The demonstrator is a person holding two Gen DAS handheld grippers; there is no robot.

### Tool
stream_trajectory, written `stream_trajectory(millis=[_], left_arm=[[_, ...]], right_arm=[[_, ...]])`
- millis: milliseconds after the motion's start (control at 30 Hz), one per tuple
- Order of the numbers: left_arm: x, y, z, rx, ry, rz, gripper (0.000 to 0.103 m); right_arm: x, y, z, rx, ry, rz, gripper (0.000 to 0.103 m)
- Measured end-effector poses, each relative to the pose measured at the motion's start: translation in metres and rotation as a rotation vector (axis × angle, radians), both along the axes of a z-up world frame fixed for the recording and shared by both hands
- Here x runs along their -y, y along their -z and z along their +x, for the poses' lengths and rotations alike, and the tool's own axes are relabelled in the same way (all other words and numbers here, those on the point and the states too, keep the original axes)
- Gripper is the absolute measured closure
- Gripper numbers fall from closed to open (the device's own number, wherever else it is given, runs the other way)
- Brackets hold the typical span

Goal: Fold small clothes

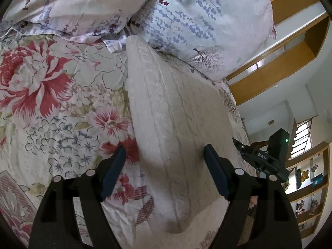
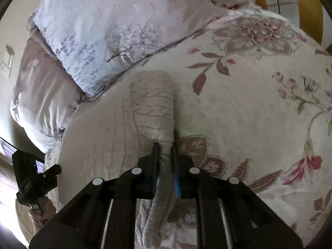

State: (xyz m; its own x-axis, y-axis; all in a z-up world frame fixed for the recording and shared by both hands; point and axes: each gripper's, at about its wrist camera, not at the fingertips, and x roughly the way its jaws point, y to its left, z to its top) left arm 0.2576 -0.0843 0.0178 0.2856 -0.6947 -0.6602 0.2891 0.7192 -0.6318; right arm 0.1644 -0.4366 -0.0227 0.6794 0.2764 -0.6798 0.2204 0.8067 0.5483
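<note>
The pale beige textured knit garment (image 1: 172,112) lies on the floral bedsheet (image 1: 51,95). The left gripper (image 1: 165,174) hovers over it, fingers spread wide. The right gripper (image 2: 165,159) pinches a bunched fold of it between closed fingers.

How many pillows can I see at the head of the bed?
2. One pillow lies at the upper left of the left wrist view; the other pillow lies beside it, to its right. More may be hidden.

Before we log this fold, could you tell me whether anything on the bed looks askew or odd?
Nothing stands out. The beige garment lies flat on the floral sheet, one edge folded over and pinched in the right gripper; the left gripper is open above it.
</note>
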Motion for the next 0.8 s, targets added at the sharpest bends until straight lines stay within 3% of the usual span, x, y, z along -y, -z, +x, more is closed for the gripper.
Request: stream_trajectory(millis=[267, 500, 700, 800], left_arm=[[0.000, 0.005, 0.002, -0.014, -0.002, -0.006, 0.026], [0.007, 0.003, -0.001, 0.039, -0.004, 0.057, 0.029], [0.005, 0.003, 0.000, 0.035, -0.009, 0.049, 0.025], [0.002, 0.002, 0.000, 0.024, -0.009, 0.031, 0.024]], right_arm=[[0.003, 0.003, 0.001, -0.001, -0.002, 0.001, 0.090], [-0.009, -0.001, 0.005, -0.020, 0.006, -0.126, 0.089], [-0.007, -0.005, -0.003, -0.010, 0.039, -0.143, 0.067], [0.000, -0.009, -0.009, 0.017, 0.055, -0.103, 0.056]])
